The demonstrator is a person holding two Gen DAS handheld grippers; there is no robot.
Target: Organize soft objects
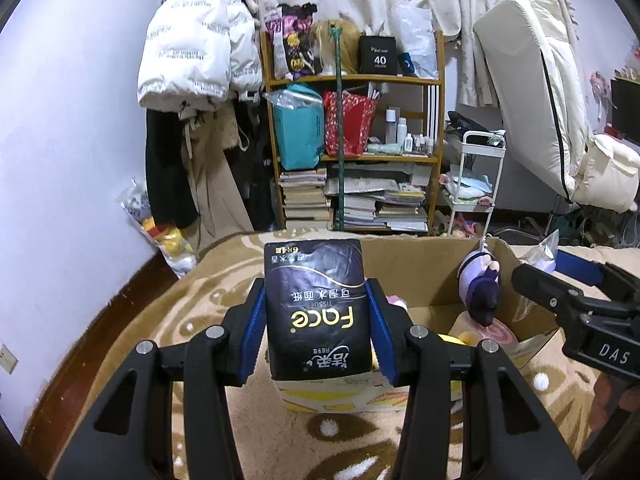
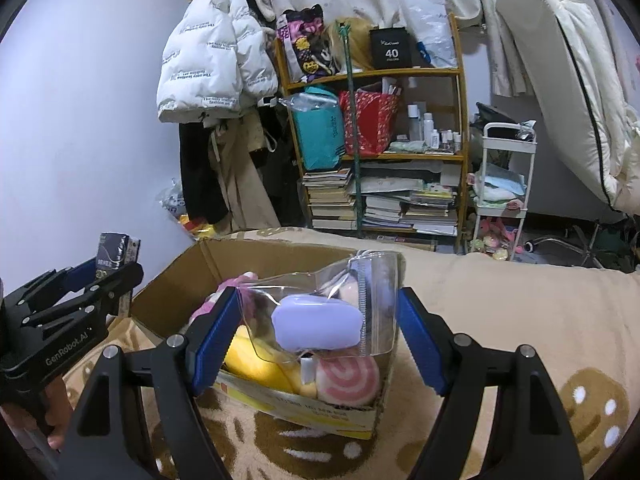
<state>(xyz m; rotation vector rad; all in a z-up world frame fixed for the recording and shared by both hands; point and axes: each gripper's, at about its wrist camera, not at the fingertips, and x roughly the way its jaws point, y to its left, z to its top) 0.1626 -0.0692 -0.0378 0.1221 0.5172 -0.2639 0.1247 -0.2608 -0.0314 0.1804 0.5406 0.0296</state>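
Beige patterned blanket (image 2: 500, 320) under an open brown cardboard box (image 2: 176, 280), bookshelf (image 1: 436, 152) behind.

Left gripper (image 1: 316, 328) is clamped on a black tissue pack (image 1: 316, 308) above the box's near edge. Right gripper (image 2: 316, 332) pinches a clear zip bag (image 2: 352, 292) holding a lilac pouch (image 2: 316, 326) over the box, where a yellow plush (image 2: 256, 364), a pink swirl cushion (image 2: 348, 380) and a purple doll (image 1: 480, 284) lie.

Reads "Face" and "TISSUE", upside down, on the black tissue pack (image 1: 318, 308) between the left gripper (image 1: 318, 328) pads; "DAS" on the right gripper (image 1: 532, 276) body; "GenRobot.AI" on the left one in the right view; "40" on the black box (image 1: 378, 55) on the shelf ahead.
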